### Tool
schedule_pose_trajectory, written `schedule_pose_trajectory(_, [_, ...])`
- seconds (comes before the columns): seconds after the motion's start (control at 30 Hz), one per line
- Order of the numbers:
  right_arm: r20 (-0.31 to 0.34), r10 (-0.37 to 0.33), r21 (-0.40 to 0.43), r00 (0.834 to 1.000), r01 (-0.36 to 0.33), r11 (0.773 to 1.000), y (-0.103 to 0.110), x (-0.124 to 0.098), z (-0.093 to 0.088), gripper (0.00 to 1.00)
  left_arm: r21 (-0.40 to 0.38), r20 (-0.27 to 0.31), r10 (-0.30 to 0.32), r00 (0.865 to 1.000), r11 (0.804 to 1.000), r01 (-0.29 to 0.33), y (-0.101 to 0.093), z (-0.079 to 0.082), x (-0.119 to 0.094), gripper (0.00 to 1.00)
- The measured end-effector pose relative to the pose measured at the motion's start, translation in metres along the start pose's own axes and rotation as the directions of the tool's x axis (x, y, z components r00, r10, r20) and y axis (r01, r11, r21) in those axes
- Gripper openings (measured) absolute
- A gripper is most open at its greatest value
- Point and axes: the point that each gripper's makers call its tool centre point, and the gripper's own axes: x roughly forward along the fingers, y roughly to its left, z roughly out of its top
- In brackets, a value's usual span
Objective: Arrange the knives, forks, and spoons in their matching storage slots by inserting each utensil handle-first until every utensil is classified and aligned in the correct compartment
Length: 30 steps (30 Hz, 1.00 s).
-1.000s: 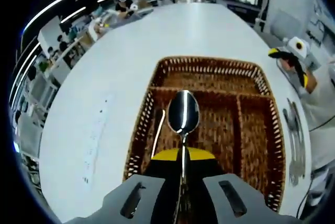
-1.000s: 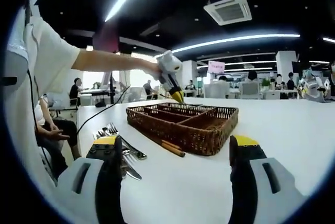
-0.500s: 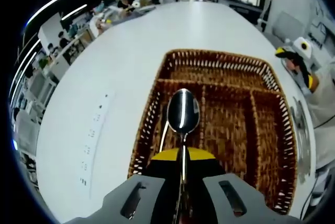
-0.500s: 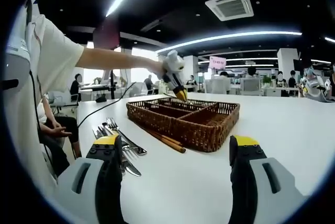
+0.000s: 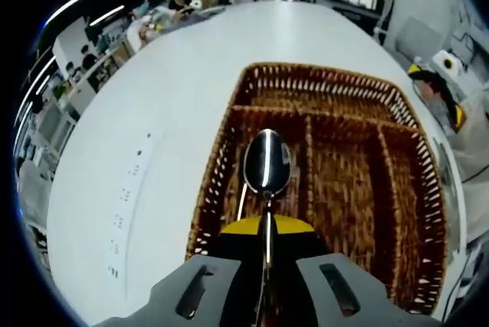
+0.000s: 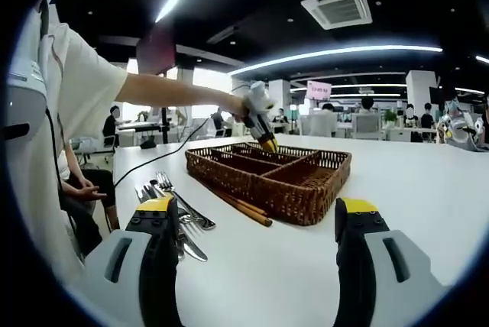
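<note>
My left gripper (image 5: 266,228) is shut on the handle of a steel spoon (image 5: 266,163), whose bowl points forward over the left long compartment of the brown wicker tray (image 5: 328,77). A thin utensil handle (image 5: 242,199) lies in that compartment under the spoon. In the right gripper view a hand holds the left gripper (image 6: 262,128) above the tray (image 6: 302,199). Low over the table, my right gripper (image 6: 257,206) stands open with nothing between its jaws. Forks and knives (image 6: 177,212) lie in a loose pile on the table left of the tray.
Brown chopsticks (image 6: 243,208) lie on the white table (image 5: 176,98) against the tray's near side. The person's sleeve and body (image 6: 53,113) are at the left. Desks and seated people stand beyond the table's far end.
The left gripper has carried the spoon a little farther over the tray, which looks larger and closer under it. The right gripper has stayed put and open.
</note>
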Motion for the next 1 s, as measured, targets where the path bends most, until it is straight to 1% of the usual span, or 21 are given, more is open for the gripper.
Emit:
schedule_pose_trajectory(0.23, [0.006,0.001,-0.006,1.000,-0.001,1.000,0.002,0.001,0.005,0.87,0.019,-0.005,-0.010,1.000,1.000,0.010,0.000,-0.007,0.003,0.02])
schedule_pose_trajectory(0.33, [-0.003,0.003,-0.008,1.000,-0.003,1.000,0.003,0.002,0.003,0.87,0.018,0.010,-0.007,1.000,1.000,0.007,0.001,-0.006,0.003,0.03])
schedule_pose_trajectory(0.63, [-0.009,0.006,-0.017,1.000,-0.006,1.000,0.006,0.004,0.004,0.87,0.039,0.001,-0.016,1.000,0.999,0.016,0.003,-0.010,0.008,0.03])
schedule_pose_trajectory(0.87, [-0.014,0.009,-0.019,1.000,-0.009,1.000,0.007,0.005,0.004,0.87,0.043,0.009,-0.023,1.000,0.999,0.023,0.003,-0.011,0.008,0.03])
schedule_pose_trajectory(0.93, [-0.015,0.010,-0.018,1.000,-0.011,1.000,0.007,0.006,0.004,0.87,0.061,-0.004,-0.027,1.000,0.998,0.027,0.000,-0.013,0.010,0.03])
schedule_pose_trajectory(1.0, [-0.016,0.013,-0.021,1.000,-0.013,1.000,0.008,0.007,0.004,0.87,0.105,-0.012,-0.022,1.000,0.994,0.023,0.000,-0.016,0.011,0.03])
